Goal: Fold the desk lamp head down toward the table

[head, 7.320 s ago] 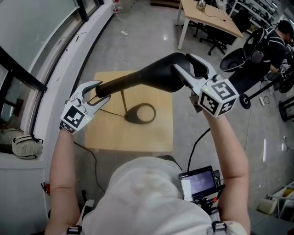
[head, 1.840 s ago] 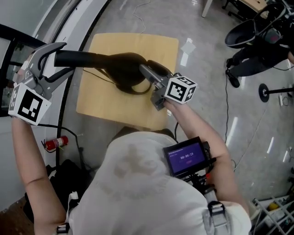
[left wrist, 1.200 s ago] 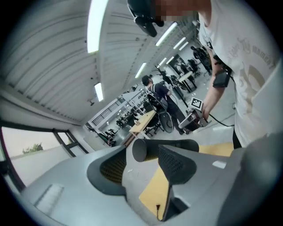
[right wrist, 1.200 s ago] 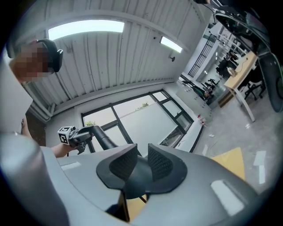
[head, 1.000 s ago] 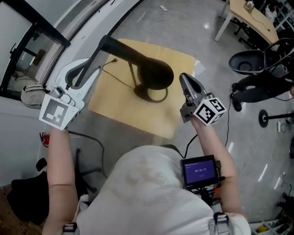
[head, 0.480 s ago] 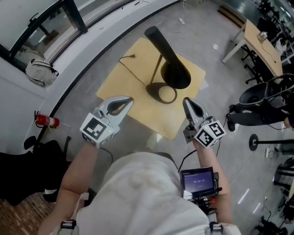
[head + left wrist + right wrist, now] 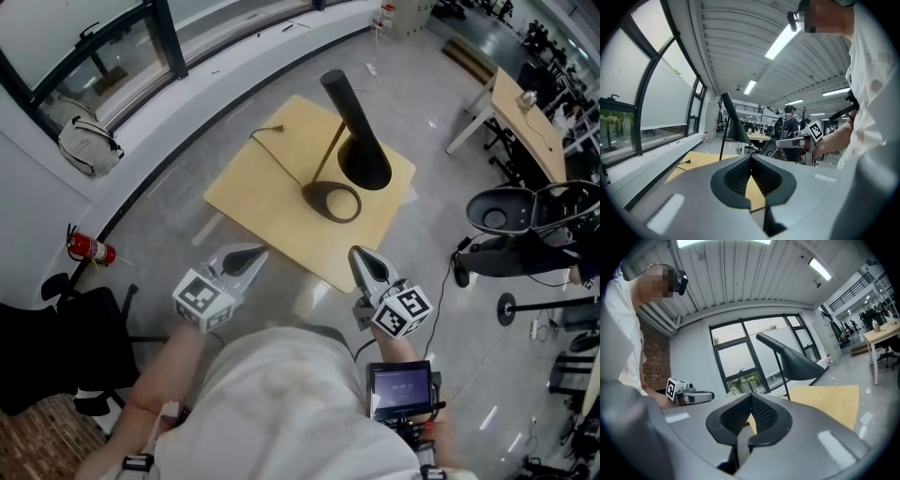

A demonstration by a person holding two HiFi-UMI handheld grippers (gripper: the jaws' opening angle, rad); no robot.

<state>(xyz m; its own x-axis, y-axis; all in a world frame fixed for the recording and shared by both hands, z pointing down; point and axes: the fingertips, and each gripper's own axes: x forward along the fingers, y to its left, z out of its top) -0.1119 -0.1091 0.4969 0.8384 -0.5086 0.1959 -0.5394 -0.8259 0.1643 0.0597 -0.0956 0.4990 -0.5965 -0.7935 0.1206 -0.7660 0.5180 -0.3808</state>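
A black desk lamp [image 7: 354, 136] stands on a small wooden table [image 7: 262, 202], its cone head tilted down over a ring base [image 7: 333, 201]. The lamp shows in the left gripper view [image 7: 732, 123] and the right gripper view [image 7: 794, 362] too. Both grippers are pulled back off the table, close to my body. My left gripper [image 7: 251, 253] is shut and holds nothing. My right gripper [image 7: 361, 260] is shut and holds nothing as well. Neither touches the lamp.
The lamp's cord [image 7: 281, 155] trails across the table top. A red fire extinguisher [image 7: 89, 248] and a black chair [image 7: 56, 352] sit at the left by the curved window sill. Office chairs [image 7: 511, 211] and another desk [image 7: 525, 117] are at the right.
Both grippers let go of the lamp and drew back from the table toward my body. The left gripper came down and its jaws shut. The lamp stays folded down.
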